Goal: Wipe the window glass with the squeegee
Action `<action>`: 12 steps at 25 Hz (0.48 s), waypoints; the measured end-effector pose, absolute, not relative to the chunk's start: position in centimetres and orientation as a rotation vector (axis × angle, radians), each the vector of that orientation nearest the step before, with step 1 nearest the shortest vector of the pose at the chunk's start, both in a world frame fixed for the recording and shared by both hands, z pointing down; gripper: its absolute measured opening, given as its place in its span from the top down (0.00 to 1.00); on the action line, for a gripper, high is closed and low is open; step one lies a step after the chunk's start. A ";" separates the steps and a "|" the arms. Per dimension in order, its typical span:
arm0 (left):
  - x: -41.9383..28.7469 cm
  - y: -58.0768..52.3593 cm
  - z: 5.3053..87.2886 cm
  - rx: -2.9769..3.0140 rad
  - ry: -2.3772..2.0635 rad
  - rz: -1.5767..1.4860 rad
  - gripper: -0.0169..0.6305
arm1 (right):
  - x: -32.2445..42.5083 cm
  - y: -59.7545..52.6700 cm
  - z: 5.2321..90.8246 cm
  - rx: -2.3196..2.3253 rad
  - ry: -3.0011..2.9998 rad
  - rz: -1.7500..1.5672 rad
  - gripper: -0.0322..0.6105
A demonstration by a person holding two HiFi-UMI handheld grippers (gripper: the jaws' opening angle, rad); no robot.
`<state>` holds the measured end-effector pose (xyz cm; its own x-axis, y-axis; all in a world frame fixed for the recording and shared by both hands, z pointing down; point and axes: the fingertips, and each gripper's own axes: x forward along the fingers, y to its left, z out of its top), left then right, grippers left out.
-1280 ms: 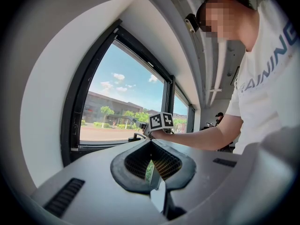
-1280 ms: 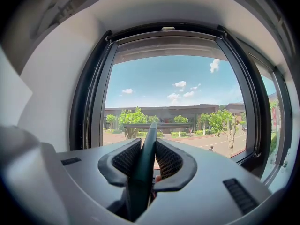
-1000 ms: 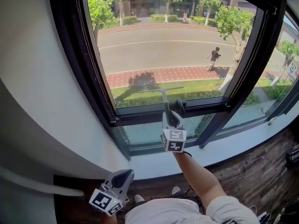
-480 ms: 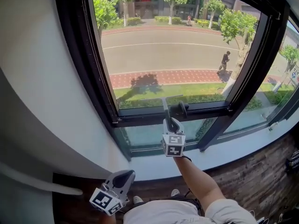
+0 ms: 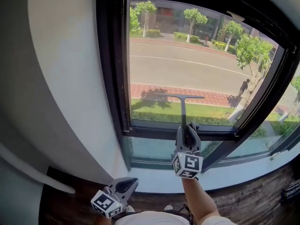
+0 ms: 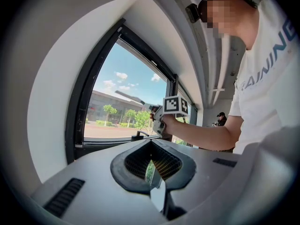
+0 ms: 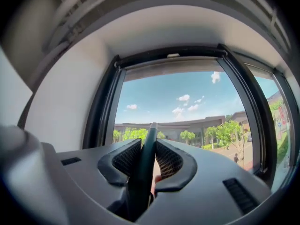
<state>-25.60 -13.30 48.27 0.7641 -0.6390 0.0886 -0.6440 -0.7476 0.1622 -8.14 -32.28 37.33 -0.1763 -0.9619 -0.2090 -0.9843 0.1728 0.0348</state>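
Observation:
The squeegee (image 5: 181, 97) rests against the window glass (image 5: 187, 60), its blade level across the lower part of the pane. Its dark handle runs down into my right gripper (image 5: 188, 128), which is shut on it just above the lower window frame (image 5: 154, 132). In the right gripper view the handle (image 7: 145, 161) is pinched between the two pads and points up at the glass (image 7: 187, 102). My left gripper (image 5: 128, 183) hangs low at the left, away from the window. Its jaws (image 6: 152, 162) are shut with nothing between them.
A white wall (image 5: 65, 78) borders the black frame at the left. Below are a narrow lower pane (image 5: 150, 149), a white sill (image 5: 154, 182) and a wooden floor (image 5: 262, 191). More panes (image 5: 281, 125) stand to the right. A window handle (image 6: 139, 134) sits on the lower frame.
The right gripper has carried the squeegee from close to the lower frame to higher on the pane. The head view has swung left. The left gripper stays low.

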 end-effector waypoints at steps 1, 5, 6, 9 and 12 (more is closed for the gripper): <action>-25.9 -13.3 48.3 2.776 -1.022 0.042 0.95 | -8.9 -32.0 34.9 -1.872 2.281 0.302 0.79; -26.6 -13.4 48.3 2.773 -1.033 0.033 0.95 | -12.0 -32.2 25.5 -1.705 2.207 0.427 0.79; -26.7 -13.4 48.3 2.772 -1.032 0.030 0.95 | -12.6 -32.7 23.5 -1.687 2.186 0.427 0.79; -26.8 -13.3 48.3 2.772 -1.024 0.025 0.95 | -14.4 -34.0 17.9 -1.687 2.115 0.467 0.79; -27.3 -13.1 48.2 2.772 -1.027 0.016 0.95 | -16.0 -35.1 13.1 -1.698 2.051 0.540 0.79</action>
